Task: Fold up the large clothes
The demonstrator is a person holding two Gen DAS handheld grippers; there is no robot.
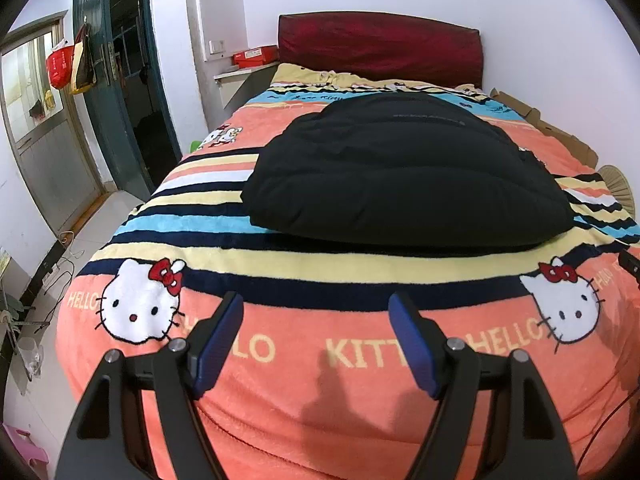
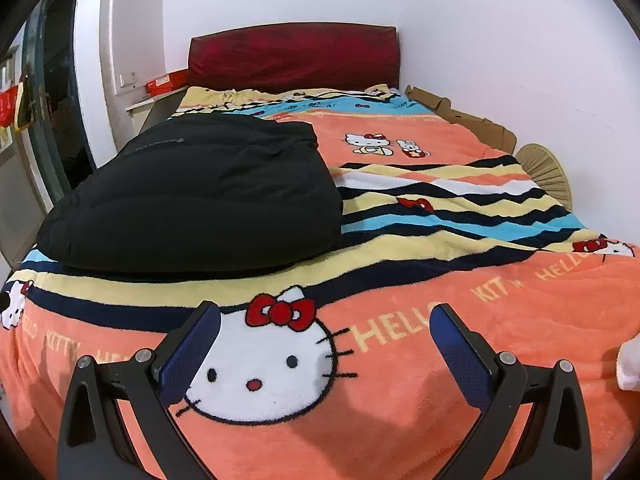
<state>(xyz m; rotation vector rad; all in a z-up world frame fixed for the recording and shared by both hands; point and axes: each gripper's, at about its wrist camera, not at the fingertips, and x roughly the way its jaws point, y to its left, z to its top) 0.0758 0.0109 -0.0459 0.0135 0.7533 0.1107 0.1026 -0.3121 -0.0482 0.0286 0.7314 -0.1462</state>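
My left gripper [image 1: 316,308] hangs over the foot edge of the bed [image 1: 360,360], jaws spread wide, nothing between the blue pads [image 1: 218,344], only the orange cartoon-cat blanket [image 1: 280,272] under them. Ahead of it, mid-bed and clear of both grippers, lies the black padded jacket [image 1: 400,172], already a thick rounded bundle on the striped band, its near edge parallel to the foot edge. Looks puffy and soft, probably light for its bulk, smooth shell likely slippery, will spring back if pinched shallow. I'd take hold low at the near corners where the layers stack, biting deep through the full thickness. My right gripper [image 2: 326,332] also stands wide open and empty above the foot edge, jacket off to its left, toward the bed's left side.
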